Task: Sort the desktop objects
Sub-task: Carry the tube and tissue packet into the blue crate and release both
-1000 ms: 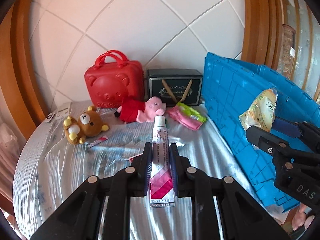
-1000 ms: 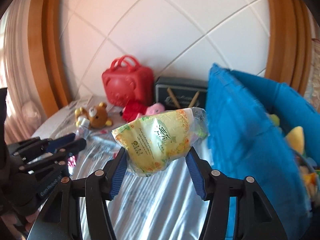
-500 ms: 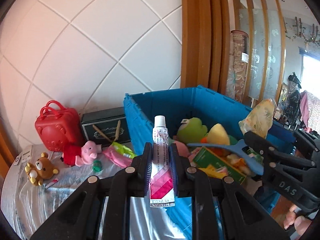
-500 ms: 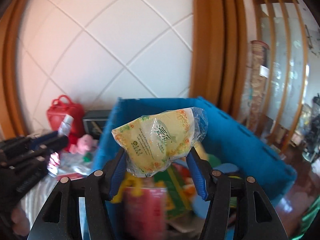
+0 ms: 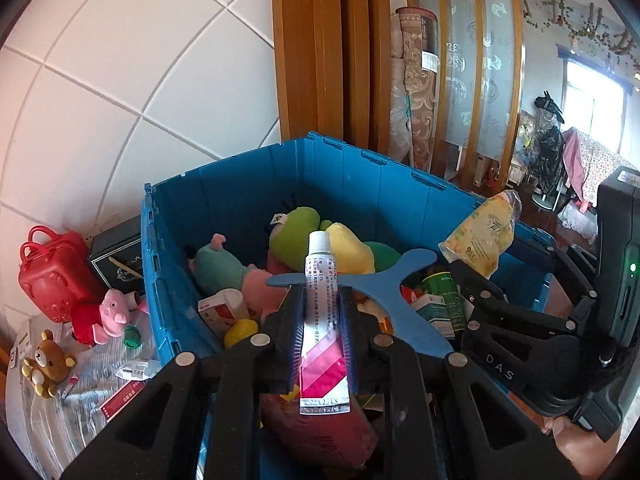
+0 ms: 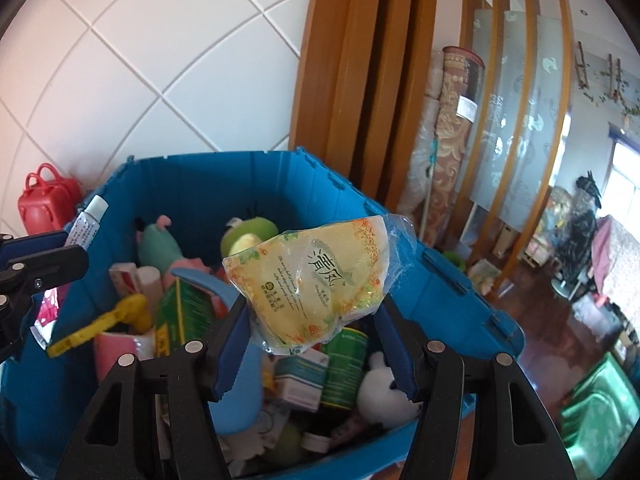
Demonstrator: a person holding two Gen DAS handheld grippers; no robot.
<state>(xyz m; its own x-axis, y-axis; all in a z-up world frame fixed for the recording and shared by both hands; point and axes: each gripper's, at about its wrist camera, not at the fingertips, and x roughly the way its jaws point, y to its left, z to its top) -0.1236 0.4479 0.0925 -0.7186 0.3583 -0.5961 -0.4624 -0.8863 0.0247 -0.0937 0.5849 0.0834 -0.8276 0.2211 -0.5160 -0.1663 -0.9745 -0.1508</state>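
Blue walls of the big bin (image 5: 360, 184) stand in front of you, full of soft toys and boxes. Your left gripper (image 5: 320, 320) is shut tight on a white tube with pink stripes (image 5: 322, 312), and it hangs over the bin. Your right gripper (image 6: 316, 320) holds a yellow packet (image 6: 316, 276) over the bin too, pinched at the packet's bottom; its jaws have just been opening a bit. On the desk (image 5: 80, 400), by the bin's left wall, sit a pink pig toy (image 5: 110, 312), a little brown bear (image 5: 46, 360) and a red case (image 5: 52, 276).
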